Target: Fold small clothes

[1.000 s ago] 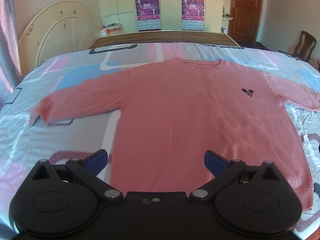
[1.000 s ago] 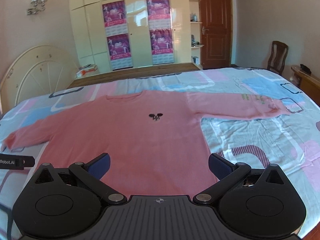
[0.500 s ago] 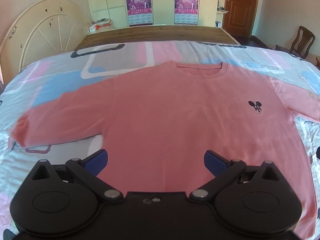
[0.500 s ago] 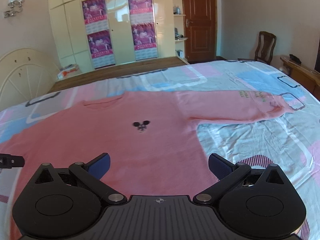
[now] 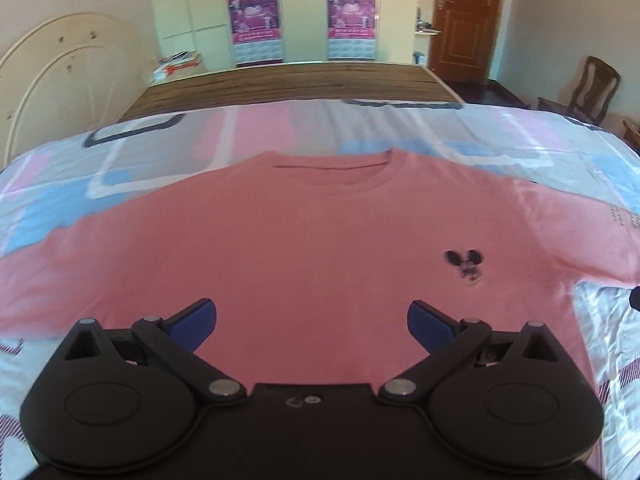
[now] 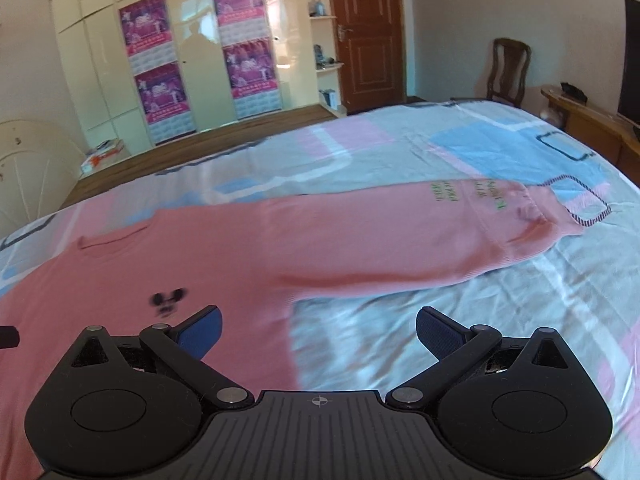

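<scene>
A: Item one?
B: Pink sweater (image 5: 304, 248), long-sleeved, lying flat and face up on the bed (image 5: 360, 132). Round neckline at the far side from both tools. Small dark mouse-head emblem (image 5: 466, 266) on the chest.

A: Left tool?
B: Left tool (image 5: 311, 322), blue fingers (image 5: 192, 322) spread wide, nothing between them. It hangs over the sweater's body; the neckline is straight ahead, the emblem ahead and to its right. No contact with the cloth can be made out.

A: Right tool?
B: Right tool (image 6: 318, 330), blue fingers (image 6: 438, 334) likewise spread wide and empty. It sits over the sweater's side edge: pink cloth under its left finger, bare sheet under its right. The emblem (image 6: 168, 300) is just ahead of the left finger.

A: Sleeve?
B: One sleeve (image 6: 420, 240) runs ahead and to the right of the right tool, laid out on the sheet, green lettering (image 6: 468, 194) near the cuff. The view is motion-blurred.

A: Bedding?
B: Patterned sheet (image 6: 460, 148), pink, blue and white blocks.

A: Surroundings?
B: Beyond the bed, cream wardrobes with purple posters (image 6: 154, 70), a brown door (image 6: 366, 28), a wooden chair (image 6: 508, 68).
</scene>
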The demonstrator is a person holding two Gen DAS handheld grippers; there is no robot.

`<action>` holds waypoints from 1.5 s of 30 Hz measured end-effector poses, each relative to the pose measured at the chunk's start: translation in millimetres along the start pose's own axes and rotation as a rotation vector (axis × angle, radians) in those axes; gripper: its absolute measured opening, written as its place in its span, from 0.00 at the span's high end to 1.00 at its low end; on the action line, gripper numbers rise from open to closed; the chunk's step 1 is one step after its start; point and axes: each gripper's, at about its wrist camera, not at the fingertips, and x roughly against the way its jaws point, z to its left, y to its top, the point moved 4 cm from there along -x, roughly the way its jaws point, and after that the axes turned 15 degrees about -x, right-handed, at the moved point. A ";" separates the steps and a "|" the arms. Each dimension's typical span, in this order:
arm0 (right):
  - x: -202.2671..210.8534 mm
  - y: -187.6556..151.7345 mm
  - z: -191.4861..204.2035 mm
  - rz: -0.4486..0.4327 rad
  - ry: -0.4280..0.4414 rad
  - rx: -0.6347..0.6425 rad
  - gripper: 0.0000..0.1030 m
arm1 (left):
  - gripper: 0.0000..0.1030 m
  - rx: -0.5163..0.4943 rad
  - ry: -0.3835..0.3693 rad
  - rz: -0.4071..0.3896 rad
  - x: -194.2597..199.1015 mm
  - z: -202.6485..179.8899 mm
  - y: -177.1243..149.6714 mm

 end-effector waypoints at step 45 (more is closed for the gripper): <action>-94.5 126.2 -160.4 -0.128 -0.215 -0.184 0.92 | 0.19 -0.083 -0.052 0.095 -84.1 -61.6 35.5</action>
